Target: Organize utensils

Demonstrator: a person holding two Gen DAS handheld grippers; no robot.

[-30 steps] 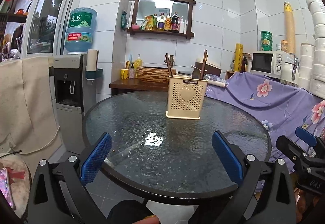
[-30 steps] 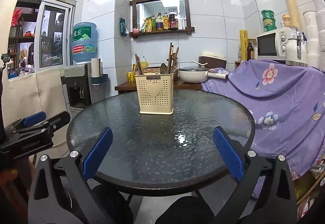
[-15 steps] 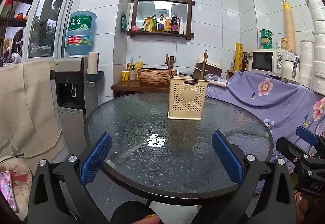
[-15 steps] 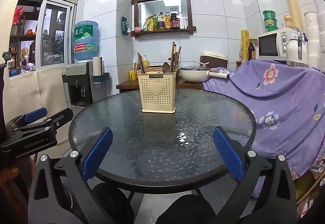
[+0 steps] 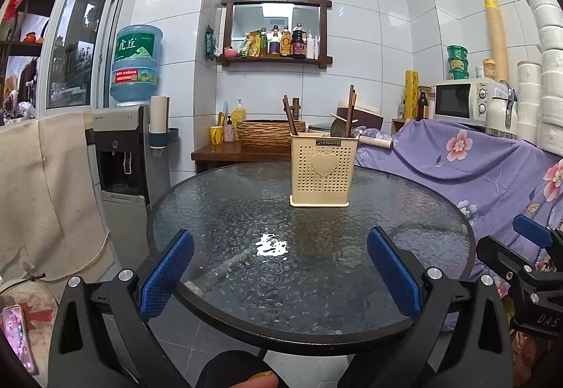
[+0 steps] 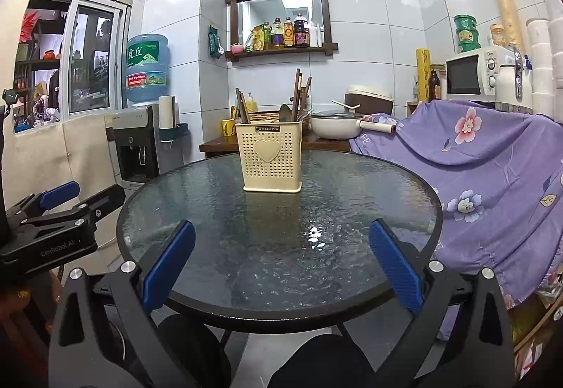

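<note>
While the cream utensil caddy (image 5: 320,170) stands upright at twelve o'clock on the glass counter (image 5: 246,233), chopsticks (image 6: 298,91) and spoons already inside, your left claw (image 5: 279,277) and right claw (image 6: 281,273) hang spread and empty; nudge that light caddy and it may tip.

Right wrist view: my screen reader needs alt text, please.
A beige perforated plastic utensil holder with chopsticks stands on a round textured-glass table. The open right gripper hovers at the near edge, holding nothing.
</note>
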